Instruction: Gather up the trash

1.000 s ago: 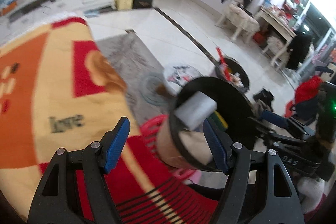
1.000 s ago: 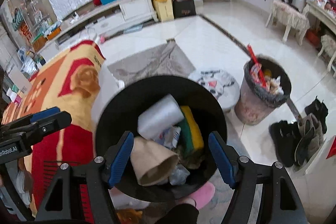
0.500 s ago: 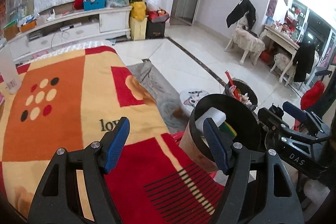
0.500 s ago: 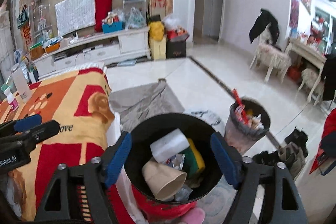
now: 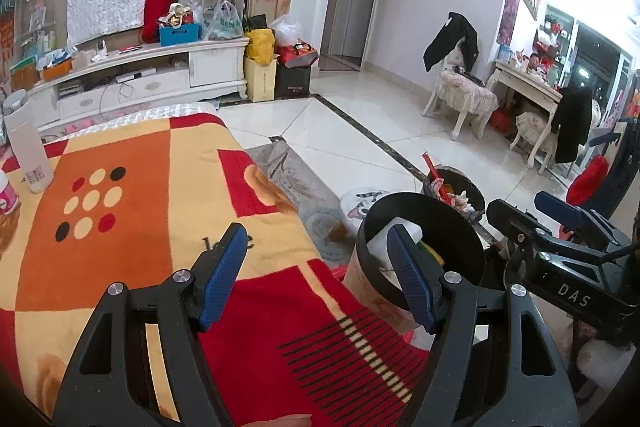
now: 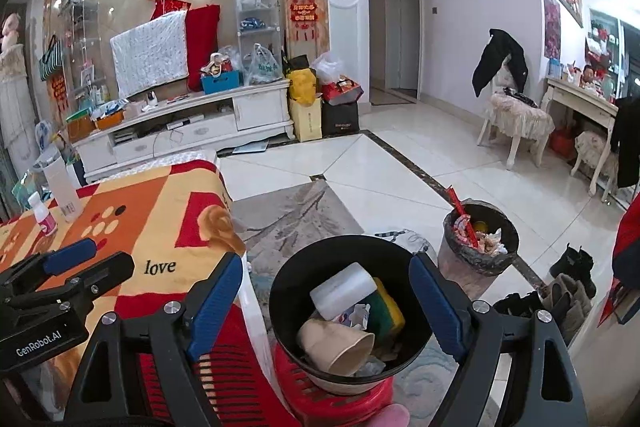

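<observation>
A small black trash bin [image 6: 292, 267] stands on a red plastic stool [image 6: 332, 403] beside the table. It holds a white roll [image 6: 342, 289], a tan paper cup [image 6: 334, 345], a green-yellow sponge [image 6: 384, 311] and scraps. My right gripper [image 6: 326, 303] is open and empty above the bin. My left gripper [image 5: 316, 275] is open and empty over the blanket-covered table [image 5: 132, 227], with the bin [image 5: 452, 227] at its right finger. The right gripper also shows in the left wrist view [image 5: 560, 227].
A larger full trash can [image 6: 480, 247] stands on the tiled floor to the right. A white bottle [image 5: 26, 143] and a small pink-labelled jar [image 5: 6, 193] stand at the table's far left. Shoes [image 6: 560, 287], chairs and a TV cabinet lie beyond.
Both grippers have risen and tilted up, so the room shows more and the bin looks smaller and lower. Both stayed open and empty.
</observation>
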